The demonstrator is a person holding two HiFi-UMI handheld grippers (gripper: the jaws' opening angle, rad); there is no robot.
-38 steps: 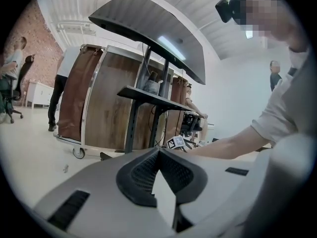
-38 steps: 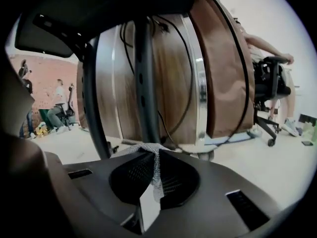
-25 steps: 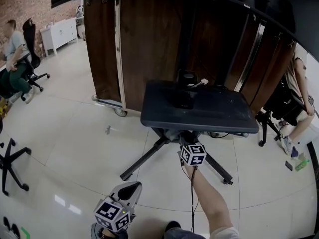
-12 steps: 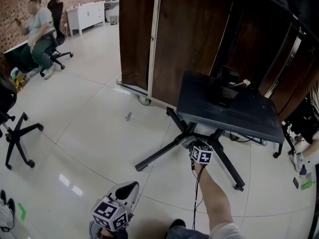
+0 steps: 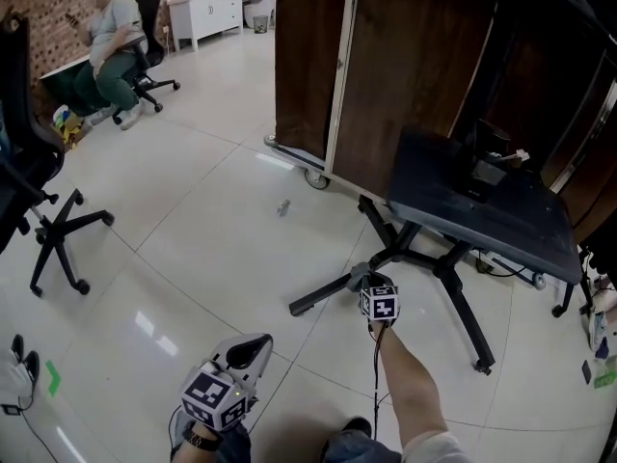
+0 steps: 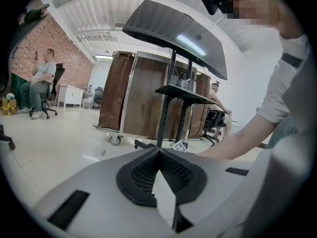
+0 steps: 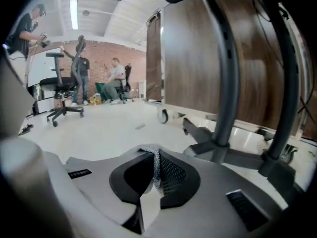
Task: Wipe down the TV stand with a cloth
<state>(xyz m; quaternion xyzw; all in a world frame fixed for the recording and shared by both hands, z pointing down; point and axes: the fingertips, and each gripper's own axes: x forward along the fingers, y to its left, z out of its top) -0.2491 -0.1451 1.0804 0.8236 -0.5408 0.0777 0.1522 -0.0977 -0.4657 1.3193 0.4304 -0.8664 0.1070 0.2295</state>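
The TV stand has a dark shelf (image 5: 482,210) on a black column with splayed legs (image 5: 328,297). My right gripper (image 5: 364,278) is down by the stand's base, just above the floor near the front left leg. In the right gripper view the gripper (image 7: 154,155) is shut, with a thin pale strip of cloth (image 7: 156,170) pinched between its pads, and the column (image 7: 225,83) stands close ahead. My left gripper (image 5: 253,343) hangs low at the bottom left, far from the stand. In its own view that gripper (image 6: 158,151) is shut and holds nothing.
Brown wooden panels on castors (image 5: 386,75) stand behind the stand. A black office chair (image 5: 48,225) is at the left. A person (image 5: 114,37) sits at the far left by a white cabinet (image 5: 207,13). A small object (image 5: 283,206) lies on the pale tiled floor.
The head view has swung left, so the stand now sits further right. My right gripper has dropped from under the shelf's front edge to the stand's legs. The left gripper has barely moved.
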